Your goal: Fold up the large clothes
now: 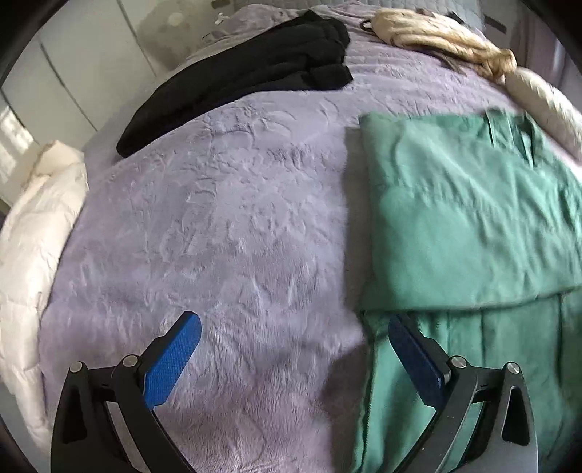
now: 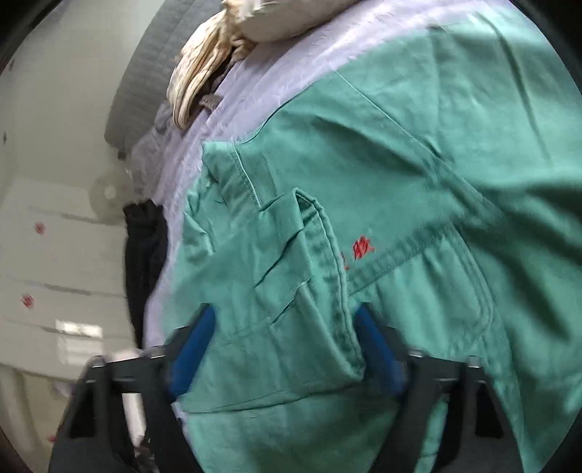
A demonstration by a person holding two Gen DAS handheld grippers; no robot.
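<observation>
Green garment (image 1: 465, 218): part-folded on bed (image 1: 236, 236), right of black clothes (image 1: 254, 76). Left claw (image 1: 294, 358): wide open, empty, over garment's left edge. Right claw (image 2: 283, 349): open astride a raised fold, probably gathering it.

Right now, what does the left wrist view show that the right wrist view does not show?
Only the left wrist view shows the open left gripper over the lilac blanket and the white duvet at the bed's edge. Only the right wrist view shows red embroidery by the pocket, and the right gripper, its fingers open around a green fold. Both show the green garment, the black clothes and the blond wig.
</observation>
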